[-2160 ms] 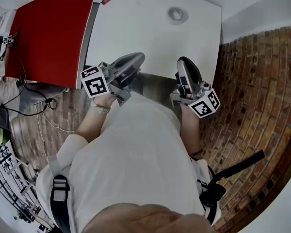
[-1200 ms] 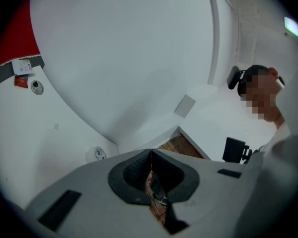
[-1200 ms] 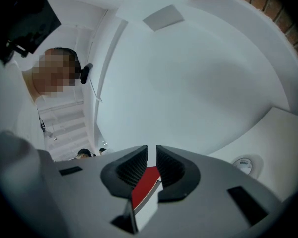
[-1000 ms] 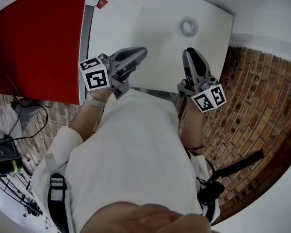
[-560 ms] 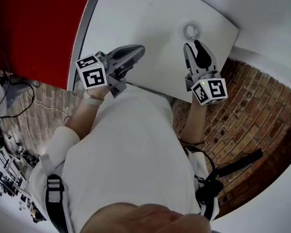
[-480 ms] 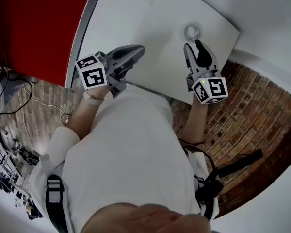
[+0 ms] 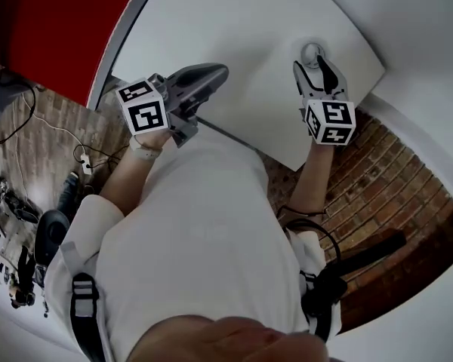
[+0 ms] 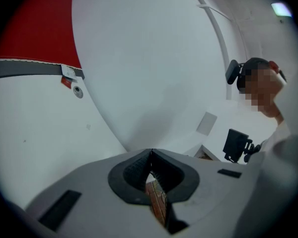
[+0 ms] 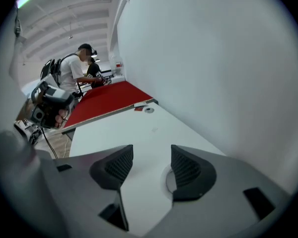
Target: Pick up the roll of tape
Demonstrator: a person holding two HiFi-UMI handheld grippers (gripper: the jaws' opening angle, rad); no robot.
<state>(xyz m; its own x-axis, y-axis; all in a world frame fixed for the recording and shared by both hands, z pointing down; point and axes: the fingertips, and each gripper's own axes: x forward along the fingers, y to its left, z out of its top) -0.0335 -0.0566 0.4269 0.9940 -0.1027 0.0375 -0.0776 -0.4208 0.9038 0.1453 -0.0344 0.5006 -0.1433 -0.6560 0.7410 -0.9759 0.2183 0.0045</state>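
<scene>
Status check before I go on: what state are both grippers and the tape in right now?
Left gripper: jaws together, nothing between them.
Right gripper: jaws opening, pads pressing on nothing, tilted down at the tape.
Roll of tape: lying flat on the white table, partly hidden behind one jaw, not gripped.

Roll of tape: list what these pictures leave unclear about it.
Head view: roll of tape is tiny and partly covered by the right gripper.
Right gripper view: only a pale arc shows between the opening fingers; one finger hides the rest.
Left gripper view: roll not in frame.
</scene>
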